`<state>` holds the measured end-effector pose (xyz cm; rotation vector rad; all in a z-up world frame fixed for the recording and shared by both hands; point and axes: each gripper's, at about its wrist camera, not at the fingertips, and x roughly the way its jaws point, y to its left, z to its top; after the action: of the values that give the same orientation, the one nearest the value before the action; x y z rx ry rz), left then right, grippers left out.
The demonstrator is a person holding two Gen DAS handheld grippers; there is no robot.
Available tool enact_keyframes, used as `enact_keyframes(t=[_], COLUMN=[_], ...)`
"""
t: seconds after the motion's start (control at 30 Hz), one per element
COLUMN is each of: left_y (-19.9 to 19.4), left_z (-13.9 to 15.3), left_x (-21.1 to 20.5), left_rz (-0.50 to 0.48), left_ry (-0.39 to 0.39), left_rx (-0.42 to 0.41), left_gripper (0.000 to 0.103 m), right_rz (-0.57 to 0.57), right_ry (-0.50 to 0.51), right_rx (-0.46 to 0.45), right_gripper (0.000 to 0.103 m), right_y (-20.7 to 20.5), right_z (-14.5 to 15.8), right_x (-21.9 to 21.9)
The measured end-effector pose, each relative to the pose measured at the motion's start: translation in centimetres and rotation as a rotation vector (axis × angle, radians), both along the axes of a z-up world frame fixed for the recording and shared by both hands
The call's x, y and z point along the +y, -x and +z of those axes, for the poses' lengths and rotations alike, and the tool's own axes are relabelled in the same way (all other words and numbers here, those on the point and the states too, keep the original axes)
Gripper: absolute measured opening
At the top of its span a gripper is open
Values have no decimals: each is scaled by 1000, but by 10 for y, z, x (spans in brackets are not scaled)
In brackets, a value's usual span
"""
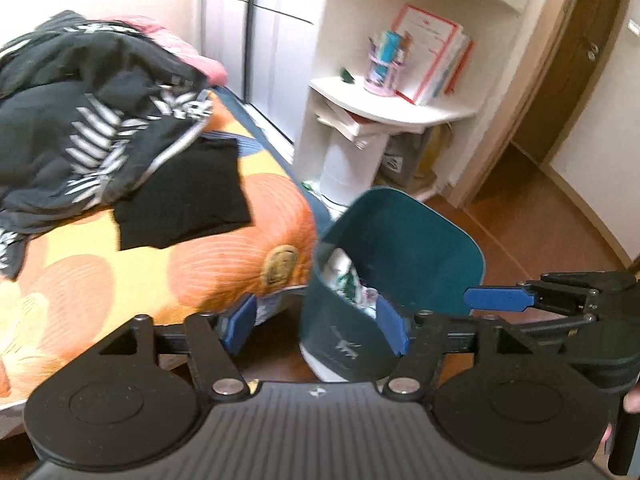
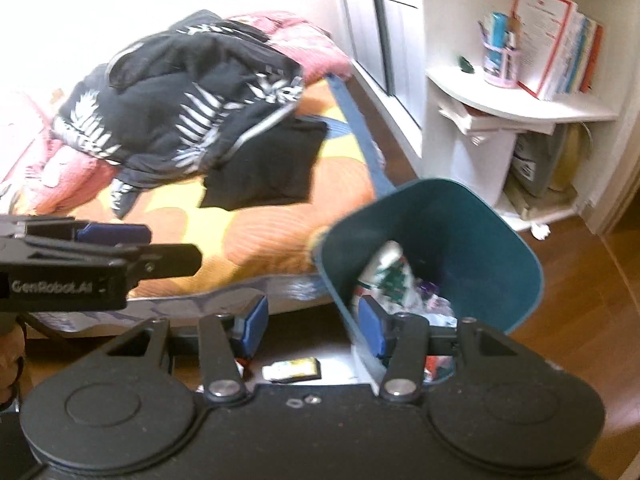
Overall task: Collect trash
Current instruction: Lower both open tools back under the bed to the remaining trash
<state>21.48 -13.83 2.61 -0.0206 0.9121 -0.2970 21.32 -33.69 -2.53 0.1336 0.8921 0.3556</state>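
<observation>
A teal trash bin (image 1: 404,240) (image 2: 472,236) stands on the wooden floor at the corner of the bed, with white packaging and wrappers (image 2: 390,276) inside. My left gripper (image 1: 316,324) hovers above the bin's near side, open, with nothing between its blue pads. Over the bin's near rim my right gripper (image 2: 312,324) is also open and empty. A yellow and white wrapper (image 2: 292,368) lies on the floor just below it. A small white crumpled scrap (image 2: 541,232) lies by the shelf's foot. Each gripper shows from the side in the other's view.
The bed (image 1: 120,264) with an orange flowered sheet carries a heap of dark clothes (image 1: 80,120). A white shelf unit (image 1: 400,104) with books and a pen cup stands behind the bin. A doorway (image 1: 568,92) opens at the far right.
</observation>
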Motion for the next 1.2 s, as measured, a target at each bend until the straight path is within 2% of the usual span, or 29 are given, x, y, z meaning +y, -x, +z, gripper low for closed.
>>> enact_keyframes(t=[0.13,0.2,0.27,0.4,0.57,0.73,0.87,1.07,1.2], left_y=[17,25,33,47,53,43,30,14,5], left_z=[5,3,-1,-15,-43,-93,-147,-228,-281], left_x=[39,57,77,108,145,184,212,243,257], left_rz=[63,91,120,154,201,251,272,254,197], left_ry=[7,7,2,-15,-24,-32,-83,-132,-180], left_rx=[-16,-17,-23,-23,-2,88,159,293,376], left_gripper=[72,78,80,83,98,100,100,100,100], right_rz=[39,71,95,134,183,219,226,130,21], right_ry=[-29,-37,-33,-21,-10,-39,-19,21,14], right_rx=[-16,-14,-10,20,80,202,304,457,545], right_gripper=[51,51,51,51,51,52,52,52,51], right_y=[5,6,6,4,0,-13,-29,-60,-80], right_z=[7,7,4,-10,-36,-81,-129,-208,-262], right_x=[23,39,55,89,128,160,184,208,213])
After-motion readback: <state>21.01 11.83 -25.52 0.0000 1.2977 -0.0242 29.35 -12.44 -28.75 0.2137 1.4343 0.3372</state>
